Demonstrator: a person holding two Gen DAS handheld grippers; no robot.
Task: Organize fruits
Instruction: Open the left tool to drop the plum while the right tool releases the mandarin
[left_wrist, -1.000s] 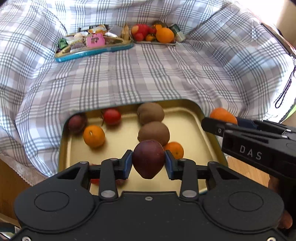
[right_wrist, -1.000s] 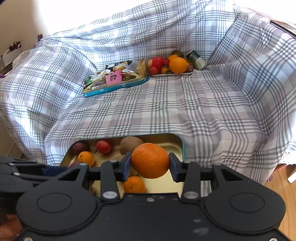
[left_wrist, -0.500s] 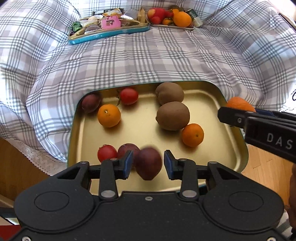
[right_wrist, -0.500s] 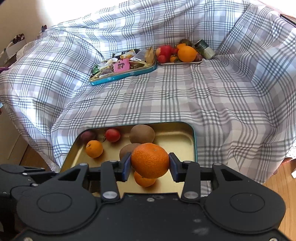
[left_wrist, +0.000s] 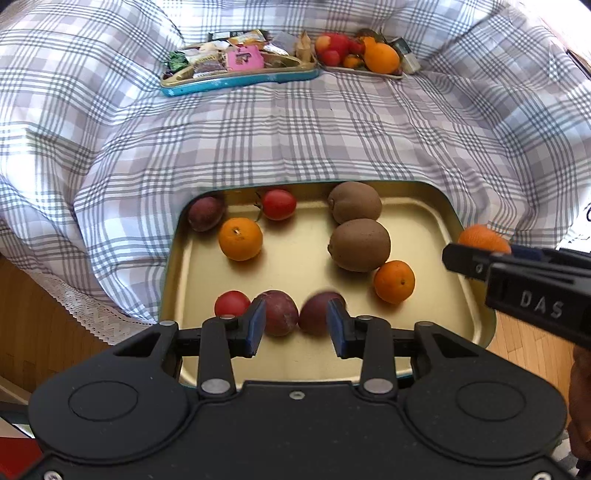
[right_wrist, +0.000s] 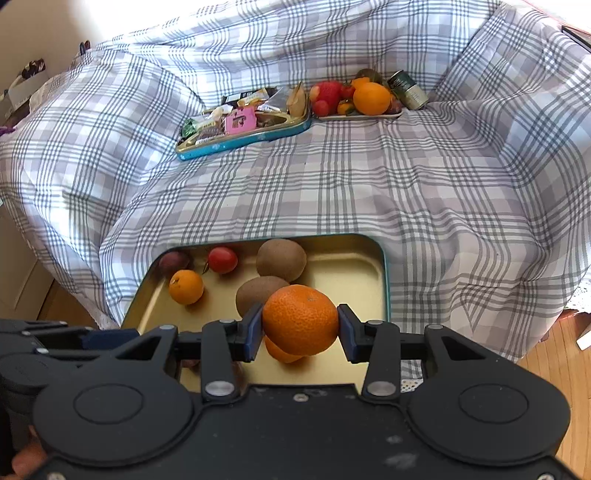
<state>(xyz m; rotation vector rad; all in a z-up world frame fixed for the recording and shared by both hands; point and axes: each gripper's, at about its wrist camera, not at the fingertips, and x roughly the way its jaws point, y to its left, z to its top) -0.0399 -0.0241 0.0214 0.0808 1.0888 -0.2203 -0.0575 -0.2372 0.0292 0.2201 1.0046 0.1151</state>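
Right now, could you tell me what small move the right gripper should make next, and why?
Probably lower the right gripper and release its large orange mandarin onto bare floor of the gold metal tray. The mandarin is clamped above a smaller orange, so shifting slightly toward the empty right side first seems wise.

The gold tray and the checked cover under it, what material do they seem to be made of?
Gold tray: probably thin metal, a tin with a satin gold inside and teal rim; it shows soft reflections. Checked cover: woven fabric, matt, since it folds and wrinkles.
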